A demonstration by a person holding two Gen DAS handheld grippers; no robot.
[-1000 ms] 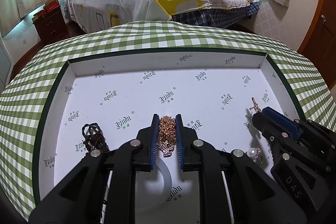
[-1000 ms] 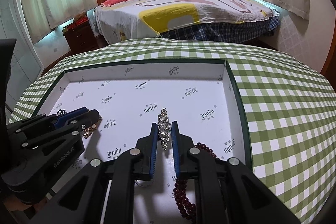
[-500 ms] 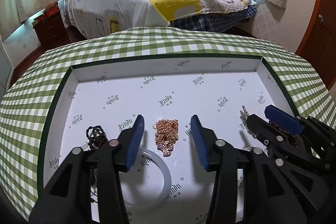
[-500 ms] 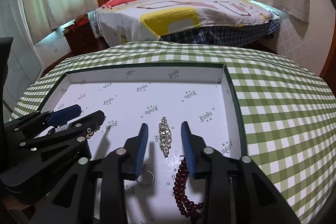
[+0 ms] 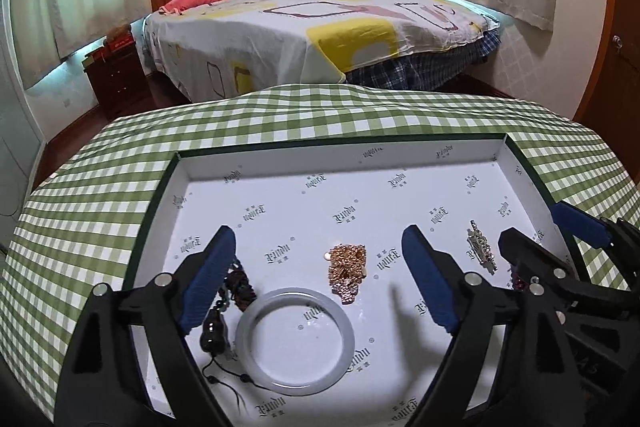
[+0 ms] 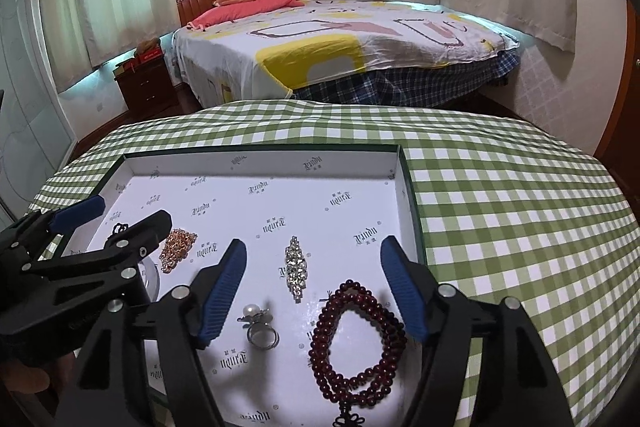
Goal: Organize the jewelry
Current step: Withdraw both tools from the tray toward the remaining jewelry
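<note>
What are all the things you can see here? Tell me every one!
tray: one, white inside with dark green rim, on the table
tablecloth: one, green and white checks, covering the table
gold chain: one, gold, heaped mid-tray
bangle: one, pale whitish, near tray front
dark pendant cord: one, black-brown, left of the bangle
rhinestone clip: one, silver, right part of tray
pearl ring: one, silver with white pearl, near the clip
bead bracelet: one, dark red, tray's right front
bed: one, white, yellow and pink cover, behind the table
nightstand: one, dark wood, beside the bed
left hand-held gripper: open, over the chain
right hand-held gripper: open, over the clip
</note>
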